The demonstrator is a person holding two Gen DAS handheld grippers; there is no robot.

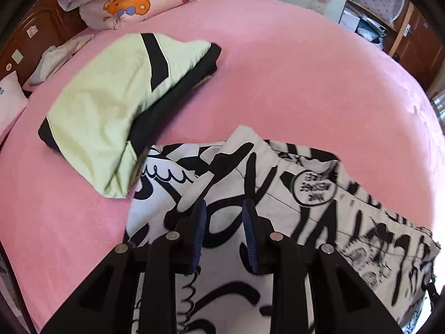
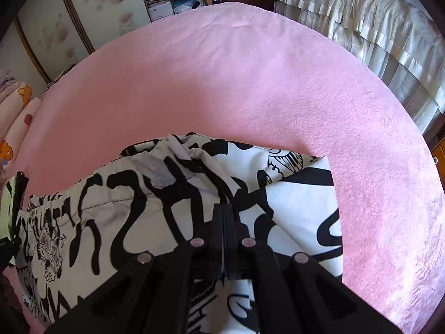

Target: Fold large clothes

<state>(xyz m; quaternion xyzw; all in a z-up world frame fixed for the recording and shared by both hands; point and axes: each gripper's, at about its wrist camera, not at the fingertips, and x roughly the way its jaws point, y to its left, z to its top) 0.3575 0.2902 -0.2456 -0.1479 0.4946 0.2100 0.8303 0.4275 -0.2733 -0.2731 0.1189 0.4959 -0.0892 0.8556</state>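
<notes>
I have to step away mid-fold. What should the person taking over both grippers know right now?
Left gripper: jaws partly apart above the black-and-white printed garment; no cloth visibly pinched.
Right gripper: jaws shut; whether they pinch that garment's cloth cannot be told.
Where things are: the printed garment lies bunched at the near edge of the pink bed; a light green and black garment lies folded to its left.
Done: the green one looks folded.
Left: the printed one is still rumpled, with loose layers; it needs flattening and folding.
</notes>
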